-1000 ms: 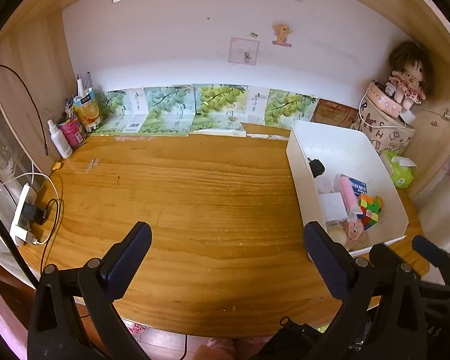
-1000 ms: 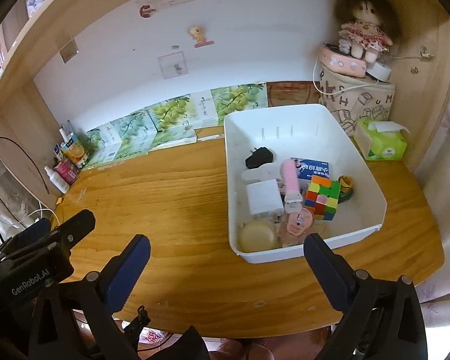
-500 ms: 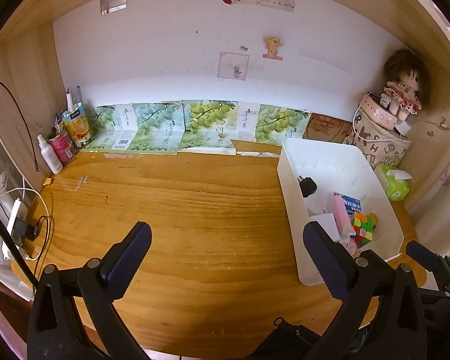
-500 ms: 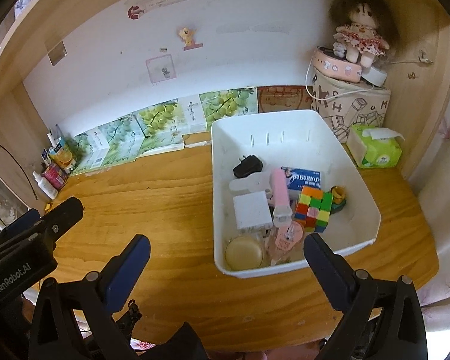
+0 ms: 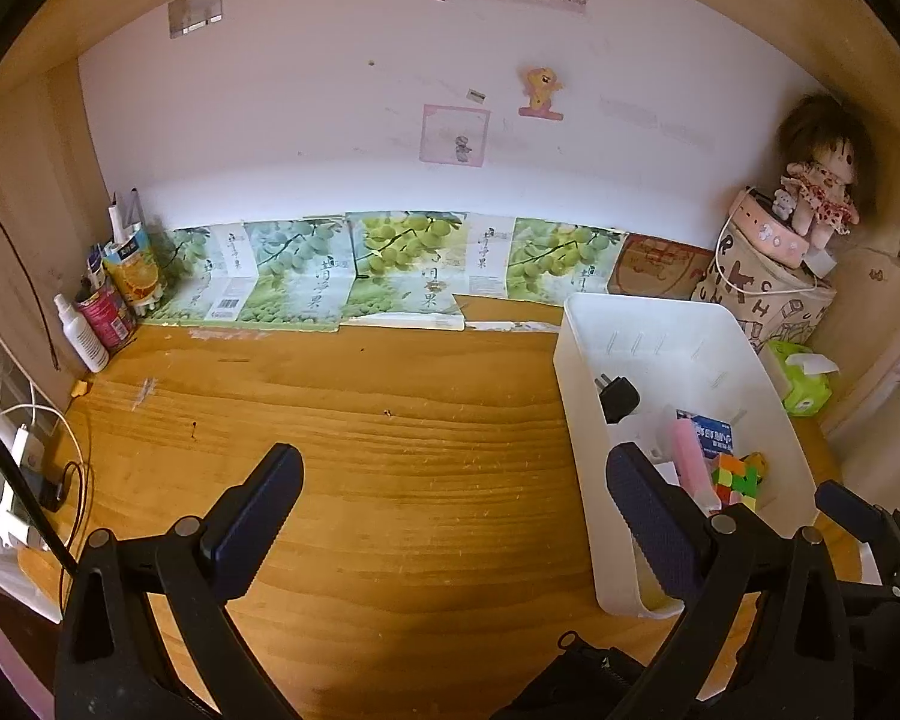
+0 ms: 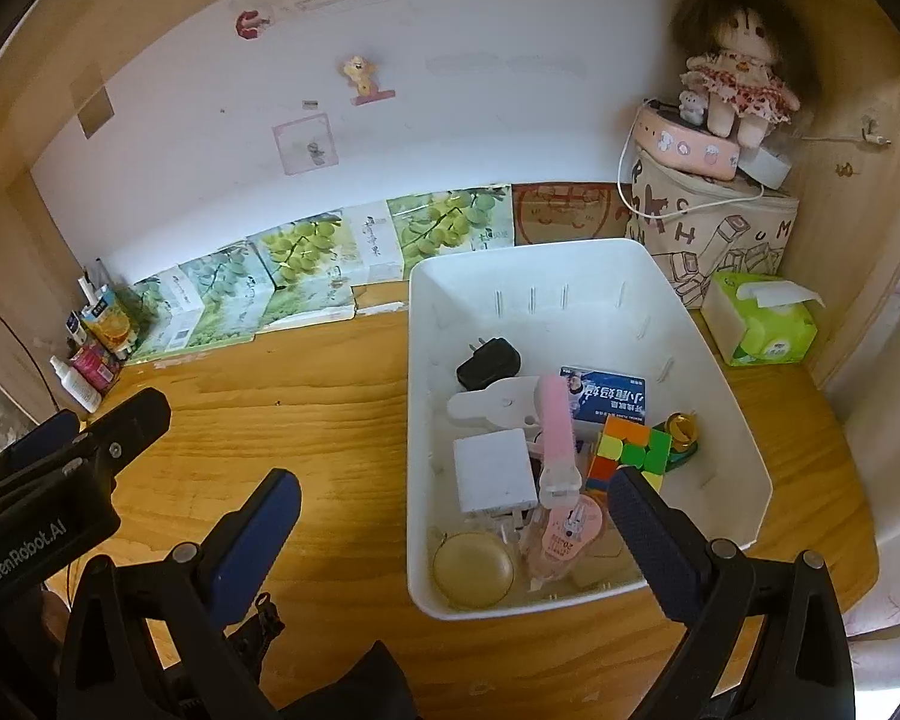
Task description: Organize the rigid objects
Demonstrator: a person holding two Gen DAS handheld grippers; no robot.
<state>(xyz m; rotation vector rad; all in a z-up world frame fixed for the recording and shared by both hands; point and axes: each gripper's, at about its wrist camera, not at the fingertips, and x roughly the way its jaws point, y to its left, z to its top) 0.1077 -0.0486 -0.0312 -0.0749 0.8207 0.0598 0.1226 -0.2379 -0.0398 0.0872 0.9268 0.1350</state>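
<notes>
A white bin (image 6: 720, 360) (image 5: 576, 396) stands on the right half of the wooden desk (image 5: 390, 480). Inside it lie a black plug adapter (image 6: 487, 362), a white charger block (image 6: 495, 471), a pink stick-shaped thing (image 6: 555, 432), a blue box (image 6: 606, 402), a colour cube (image 6: 630, 450) and a round amber disc (image 6: 473, 569). My left gripper (image 5: 456, 510) hovers open over the bare desk, left of the bin. My right gripper (image 6: 456, 516) is open above the bin's front edge, holding nothing. In the right wrist view, the left gripper (image 6: 108, 420) shows at the left.
Green-printed cartons (image 5: 354, 276) line the back wall. Bottles and a juice box (image 5: 132, 270) crowd the back left corner. A power strip with cables (image 5: 21, 480) lies at the left edge. A doll (image 6: 735, 60) on a patterned bag and a tissue pack (image 6: 762, 324) sit at right.
Both views have pulled back and upward from the desk, so the bin and cartons look farther off. Both grippers remain open and empty; nothing in the bin moved.
</notes>
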